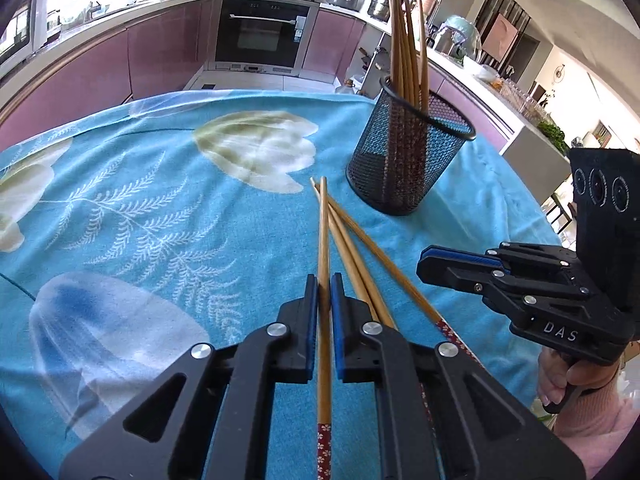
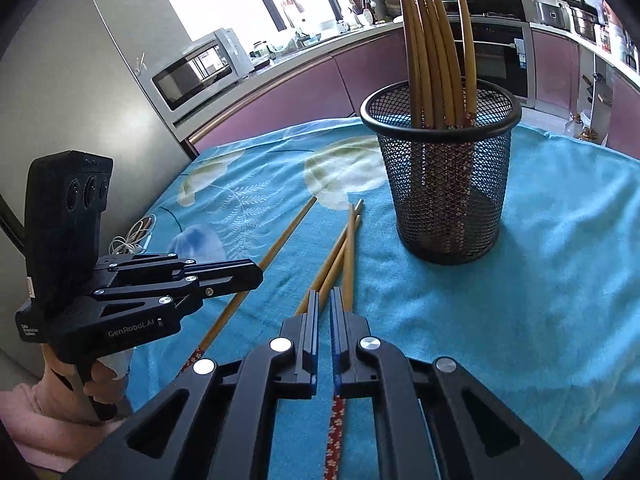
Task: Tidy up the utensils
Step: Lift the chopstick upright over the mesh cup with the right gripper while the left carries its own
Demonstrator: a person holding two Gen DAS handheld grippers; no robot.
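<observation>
Now the left gripper (image 1: 324, 286) is squeezing one chopstick (image 1: 323, 240) between its jaws, just above the blue cloth (image 1: 140, 200). Three more loose chopsticks (image 1: 352, 248) lie crossed beside it, near the black mesh cup (image 1: 404, 160), which already holds a bunch standing up. The next move is probably to lift this stick, tip it up, and drop it in the cup. The right gripper (image 2: 324, 300) looks nearly closed over a stick, but I cannot tell if it is pinching it. The sticks' red ends hide under the grippers.
</observation>
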